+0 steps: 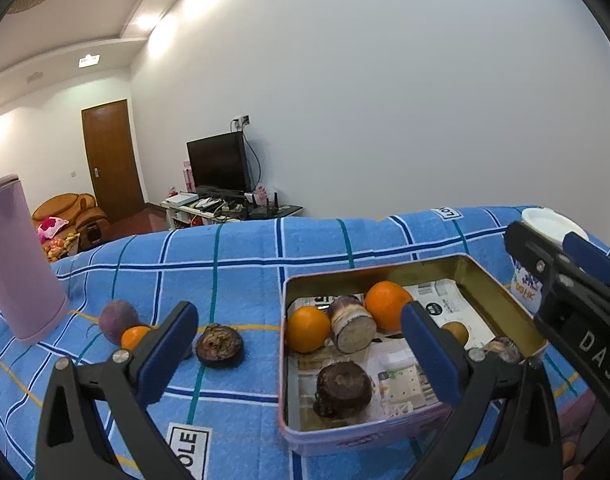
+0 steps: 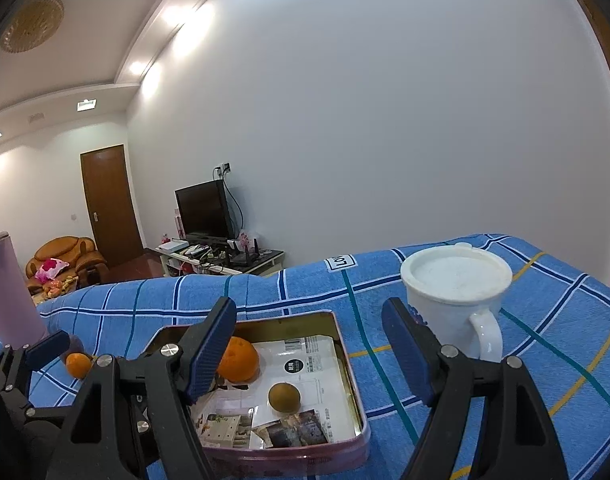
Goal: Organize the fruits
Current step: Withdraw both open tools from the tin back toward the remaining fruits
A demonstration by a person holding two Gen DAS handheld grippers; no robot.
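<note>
Left wrist view: cut cane piece (image 1: 351,326) lies sideways in tin (image 1: 501,280), pale end forward; both jaws released.

Both grippers same build. Left gripper (image 1: 301,336): two black plastic arms, triangular w/ cut-out windows, each ending in a dark blue pad (image 1: 169,356) w/ fine ribbed texture. Silver round screws (image 1: 120,357) at the pivots, two per arm. Right gripper (image 2: 309,346): identical black arms, blue pads (image 2: 405,354), silver screws (image 2: 170,350). Seen side-on from left cam, right gripper's black body carries white letters "DAS" (image 1: 597,354), rest cut off at frame edge.
</note>
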